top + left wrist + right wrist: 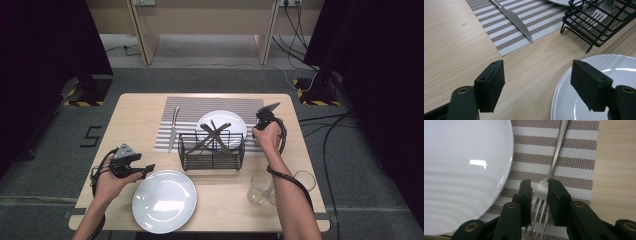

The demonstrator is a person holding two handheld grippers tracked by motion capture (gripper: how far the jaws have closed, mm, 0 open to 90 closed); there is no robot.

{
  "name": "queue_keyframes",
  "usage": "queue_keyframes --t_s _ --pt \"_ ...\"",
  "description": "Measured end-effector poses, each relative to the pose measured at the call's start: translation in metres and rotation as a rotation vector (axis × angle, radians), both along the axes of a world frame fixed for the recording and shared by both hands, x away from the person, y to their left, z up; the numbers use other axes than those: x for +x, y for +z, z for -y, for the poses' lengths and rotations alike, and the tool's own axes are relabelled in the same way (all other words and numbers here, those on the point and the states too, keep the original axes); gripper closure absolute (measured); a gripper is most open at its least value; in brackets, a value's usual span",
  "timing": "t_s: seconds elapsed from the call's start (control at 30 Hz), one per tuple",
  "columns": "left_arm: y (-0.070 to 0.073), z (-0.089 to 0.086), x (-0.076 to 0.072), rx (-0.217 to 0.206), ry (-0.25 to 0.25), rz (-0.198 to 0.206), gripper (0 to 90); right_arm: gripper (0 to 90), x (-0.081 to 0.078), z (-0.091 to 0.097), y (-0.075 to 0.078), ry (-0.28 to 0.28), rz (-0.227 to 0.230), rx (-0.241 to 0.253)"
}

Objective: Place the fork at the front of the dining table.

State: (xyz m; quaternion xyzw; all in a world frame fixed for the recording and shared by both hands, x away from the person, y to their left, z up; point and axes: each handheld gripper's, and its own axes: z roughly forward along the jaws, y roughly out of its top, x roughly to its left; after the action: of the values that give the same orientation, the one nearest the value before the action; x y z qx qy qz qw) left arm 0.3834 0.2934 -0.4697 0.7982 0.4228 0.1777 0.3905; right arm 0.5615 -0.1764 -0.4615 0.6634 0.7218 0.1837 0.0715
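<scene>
The right tool point(539, 192) is standing partly open around a fork point(541, 195) lying on the striped placemat point(576, 157), lower centre of the right gripper view. The left tool point(537, 83) is gaping empty over the counter point(454, 50).

Fork point(549, 182) on striped placemat point(579, 162): handle end cut off by top edge of right gripper view; tine tips partly hidden behind right gripper point(539, 195) jaws. Whether pads touch the fork: cannot tell. Knife point(512, 18) handle cut by top edge in left gripper view. Utensils in wire basket point(212, 150) too small to identify in high view
</scene>
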Motion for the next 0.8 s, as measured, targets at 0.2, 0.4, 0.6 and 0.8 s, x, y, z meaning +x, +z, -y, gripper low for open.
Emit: queue_keyframes --t_s 0.2,0.4,0.6,0.8 --pt "-0.001 0.001 0.000 0.001 -0.002 0.000 27.1 69.2 -0.008 0.008 0.008 -0.005 0.011 0.024" --pt "-0.001 0.001 -0.001 -0.001 0.003 0.000 27.1 67.1 -0.015 0.015 0.012 -0.009 0.005 0.048" --pt "-0.001 0.001 -0.001 0.002 -0.003 -0.003 27.1 66.7 -0.021 0.021 0.015 -0.007 0.010 0.048" --pt "-0.001 0.000 -0.002 0.001 0.004 -0.003 27.1 66.2 -0.027 0.023 0.015 -0.009 0.011 0.052"
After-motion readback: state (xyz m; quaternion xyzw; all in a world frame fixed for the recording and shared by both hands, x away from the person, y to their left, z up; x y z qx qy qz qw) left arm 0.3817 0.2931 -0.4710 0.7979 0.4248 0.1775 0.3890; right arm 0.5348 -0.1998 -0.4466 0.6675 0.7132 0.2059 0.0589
